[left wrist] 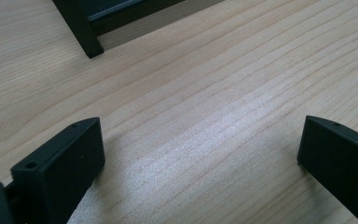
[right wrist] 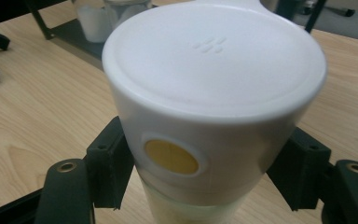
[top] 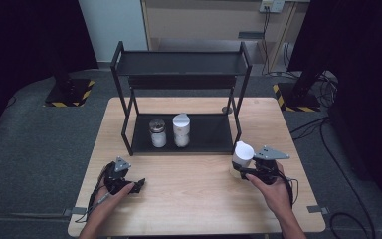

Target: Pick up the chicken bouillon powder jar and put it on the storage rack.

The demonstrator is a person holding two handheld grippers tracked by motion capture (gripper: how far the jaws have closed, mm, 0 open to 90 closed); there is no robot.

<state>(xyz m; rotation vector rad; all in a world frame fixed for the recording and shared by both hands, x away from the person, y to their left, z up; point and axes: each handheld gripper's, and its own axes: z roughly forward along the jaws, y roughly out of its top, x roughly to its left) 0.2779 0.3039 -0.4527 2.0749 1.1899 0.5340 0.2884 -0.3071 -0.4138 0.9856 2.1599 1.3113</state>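
My right gripper (top: 242,171) is shut on a white-lidded jar (top: 242,155) just off the front right corner of the black rack (top: 184,144). In the right gripper view both jaws press the jar (right wrist: 214,107) just under its white lid, which has a round yellow spot on its side. My left gripper (top: 138,185) rests low on the table (top: 189,199) at the front left, jaws wide apart. The left gripper view shows bare wood between its fingers (left wrist: 60,168) and one rack foot (left wrist: 81,28) ahead.
On the rack's lower shelf stand a glass jar with a metal lid (top: 157,132) and a white container (top: 181,130). The upper shelf (top: 179,63) is bare. Cables trail from both grippers toward the table's front edge.
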